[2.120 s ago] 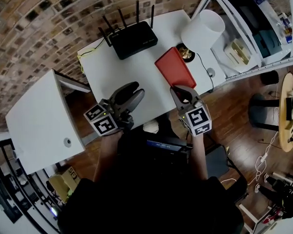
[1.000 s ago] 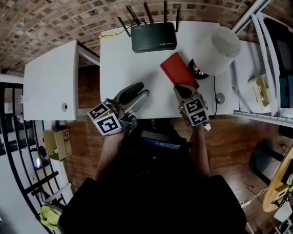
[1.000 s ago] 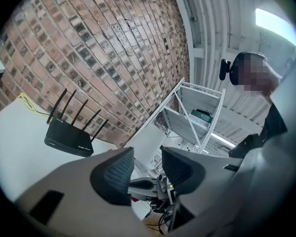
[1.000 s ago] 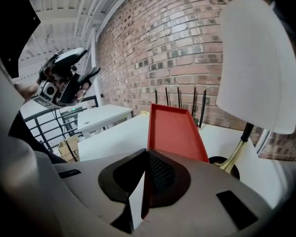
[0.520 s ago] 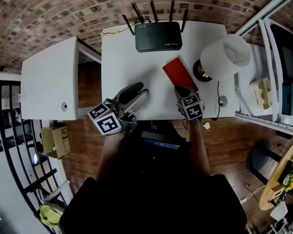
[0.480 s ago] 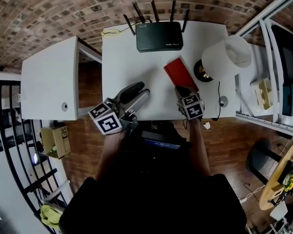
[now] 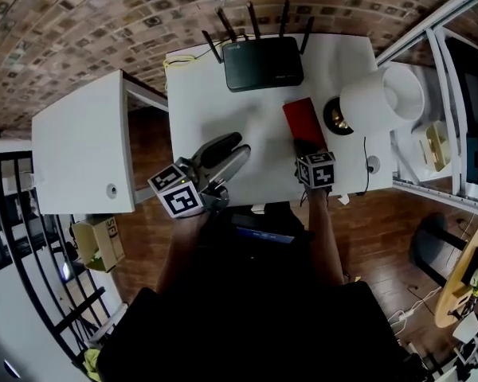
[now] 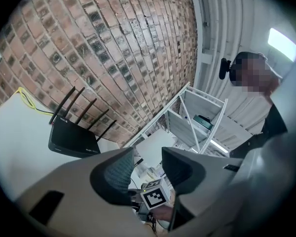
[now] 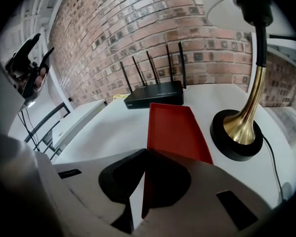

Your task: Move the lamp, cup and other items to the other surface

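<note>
Right gripper view, lower centre: right claw (image 9: 144, 154) pinches the red tray (image 9: 173, 132) at its near rim. Thin, stiff, probably light; may tip. Left claw (image 8: 147, 163) gapes, empty.

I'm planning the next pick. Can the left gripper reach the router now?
Probably yes: the left gripper is open and empty, with only bare table between it and the router.

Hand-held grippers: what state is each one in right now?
Left hand-held gripper: open, nothing between its jaws.
Right hand-held gripper: shut on the red tray, at its near edge.
</note>
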`<state>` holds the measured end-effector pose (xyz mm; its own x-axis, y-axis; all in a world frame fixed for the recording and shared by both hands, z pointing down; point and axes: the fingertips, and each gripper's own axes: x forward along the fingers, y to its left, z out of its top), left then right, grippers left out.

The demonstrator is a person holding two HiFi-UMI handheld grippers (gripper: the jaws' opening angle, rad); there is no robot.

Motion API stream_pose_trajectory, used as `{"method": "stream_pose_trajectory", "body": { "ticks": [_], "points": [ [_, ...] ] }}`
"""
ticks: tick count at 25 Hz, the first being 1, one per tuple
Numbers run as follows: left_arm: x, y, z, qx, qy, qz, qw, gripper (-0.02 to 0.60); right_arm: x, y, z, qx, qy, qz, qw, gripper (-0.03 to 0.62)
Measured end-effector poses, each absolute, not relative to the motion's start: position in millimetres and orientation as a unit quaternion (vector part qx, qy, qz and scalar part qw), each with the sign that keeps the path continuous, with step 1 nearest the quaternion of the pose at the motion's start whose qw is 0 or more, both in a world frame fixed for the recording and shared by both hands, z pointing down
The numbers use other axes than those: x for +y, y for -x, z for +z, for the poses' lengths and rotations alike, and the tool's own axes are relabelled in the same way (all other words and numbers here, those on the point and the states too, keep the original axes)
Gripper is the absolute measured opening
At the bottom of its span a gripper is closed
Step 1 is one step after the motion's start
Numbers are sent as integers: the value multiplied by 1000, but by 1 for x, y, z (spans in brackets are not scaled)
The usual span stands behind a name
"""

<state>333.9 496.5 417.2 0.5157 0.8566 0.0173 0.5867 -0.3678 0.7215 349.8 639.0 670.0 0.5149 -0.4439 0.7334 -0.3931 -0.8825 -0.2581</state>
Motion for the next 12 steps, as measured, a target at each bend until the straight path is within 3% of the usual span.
{"method": "stream_pose_trajectory", "body": {
  "ticks": [12],
  "points": [
    [521, -360, 429, 502, -762, 231, 337, 204, 648, -370, 678, 168, 885, -421, 107, 34]
  ]
}}
